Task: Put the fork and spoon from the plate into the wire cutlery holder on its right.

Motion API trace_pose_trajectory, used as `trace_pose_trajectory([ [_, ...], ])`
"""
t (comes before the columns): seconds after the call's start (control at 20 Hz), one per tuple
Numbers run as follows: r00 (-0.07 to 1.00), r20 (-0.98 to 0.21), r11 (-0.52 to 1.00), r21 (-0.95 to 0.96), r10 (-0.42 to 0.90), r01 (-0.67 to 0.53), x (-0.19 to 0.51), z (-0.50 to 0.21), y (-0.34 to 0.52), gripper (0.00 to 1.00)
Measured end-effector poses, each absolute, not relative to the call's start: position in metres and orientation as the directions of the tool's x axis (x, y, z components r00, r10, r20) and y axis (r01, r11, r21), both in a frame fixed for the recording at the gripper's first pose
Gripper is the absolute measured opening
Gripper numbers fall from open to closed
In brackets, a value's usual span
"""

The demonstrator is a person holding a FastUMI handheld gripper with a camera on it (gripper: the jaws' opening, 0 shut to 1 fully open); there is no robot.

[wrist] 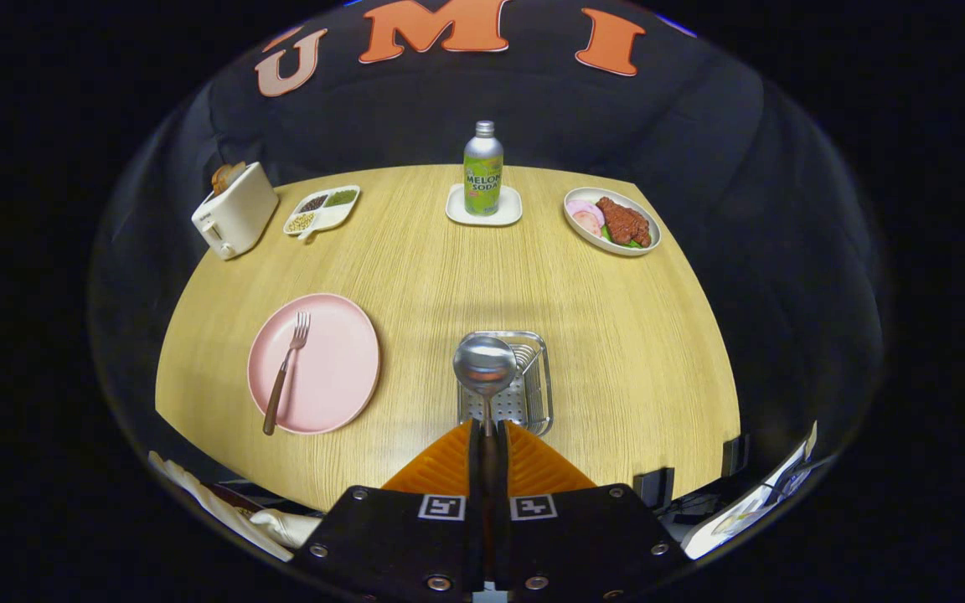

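- I have the spoon [485,368] pinched by its handle between the jaws of the gripper [488,435], both pressing on it, its bowl out ahead and hanging over the wire cutlery holder [533,394].
- The step in hand, as I judge it, is the drop: I'd bring the bowl down inside the holder's rim, keep the handle in line with the basket, then part the jaws only once the spoon is low — so it cannot bounce out.
- The spoon looks polished and rounded, mirror-bright, its handle hidden between the fingers; it may slide easily.
- The holder sits near the tabletop's [633,335] front edge, about midway along it.
- The fork [285,368] lies untouched on the pink plate [340,368], tines away from me, handle overhanging the rim — toward the front left corner.
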State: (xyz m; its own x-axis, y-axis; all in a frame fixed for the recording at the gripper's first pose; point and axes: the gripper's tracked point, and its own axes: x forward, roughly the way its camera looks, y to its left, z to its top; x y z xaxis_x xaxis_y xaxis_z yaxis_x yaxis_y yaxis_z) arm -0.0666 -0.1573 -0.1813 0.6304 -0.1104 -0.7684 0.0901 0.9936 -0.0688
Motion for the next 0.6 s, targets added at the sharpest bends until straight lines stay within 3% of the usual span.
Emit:
trace_pose_trajectory([
  [0.6, 0.444, -0.891, 0.995, -0.070, -0.093, 0.068, -0.053, -0.210, -0.180, 0.05],
])
